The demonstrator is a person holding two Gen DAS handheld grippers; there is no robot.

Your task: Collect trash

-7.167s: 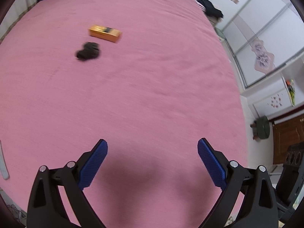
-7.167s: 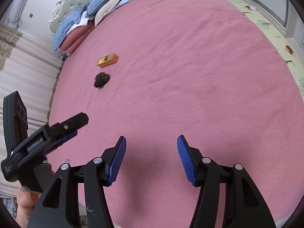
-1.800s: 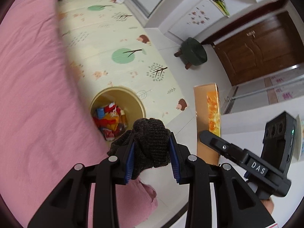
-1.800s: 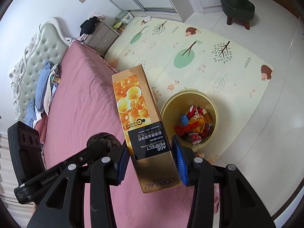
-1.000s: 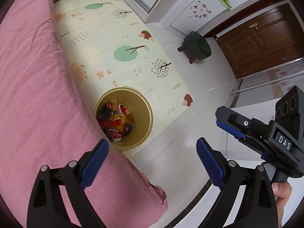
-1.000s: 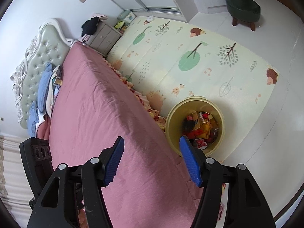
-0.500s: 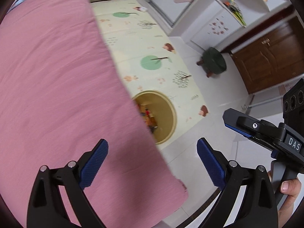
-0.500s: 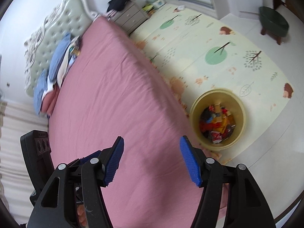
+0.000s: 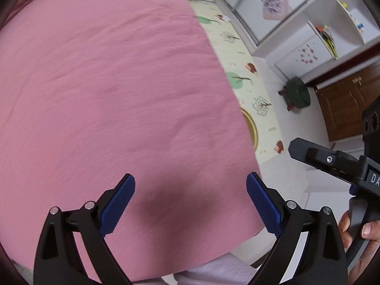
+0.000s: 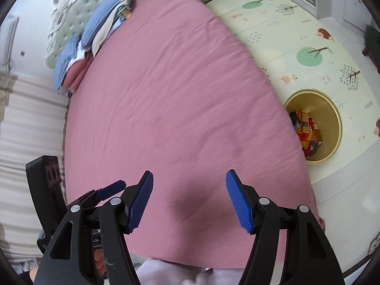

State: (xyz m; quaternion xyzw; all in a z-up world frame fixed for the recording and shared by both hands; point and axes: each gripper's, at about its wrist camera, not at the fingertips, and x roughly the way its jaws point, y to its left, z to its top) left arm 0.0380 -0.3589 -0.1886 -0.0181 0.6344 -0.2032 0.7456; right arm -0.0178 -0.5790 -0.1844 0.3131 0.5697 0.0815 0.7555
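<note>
Now that the gold carton and the dark knitted piece they were pinching less than two seconds ago are gone from their jaws, both tools hang bare over the pink bedspread (image 10: 166,99). The left gripper (image 9: 190,201) stands spread wide with nothing between its blue pads. The right gripper (image 10: 188,199) is empty as well, and its jaws are opening a little further with only bedspread showing between them.

The yellow trash bin (image 10: 332,123) stands on the play mat (image 10: 308,35) just beside the bed's near corner. From the right wrist view its mouth shows a heap of red and orange wrappers with a gold box (image 10: 305,121) lying among them, so the collected trash now sits in the bin. From the left wrist view only a sliver of the bin's rim (image 9: 253,128) peeks past the mattress edge.

A second ago both cameras looked nearly straight down into the bin; now they face the bed, with the bin off to the right of each picture. That reads as a drop-off finished and a search for the next piece begun. The stretch of bedspread in sight carries no litter. A small yellowish item (image 10: 125,11) lies far from the bin by the blue pillows (image 10: 99,26) at the headboard, too small to identify.
</note>
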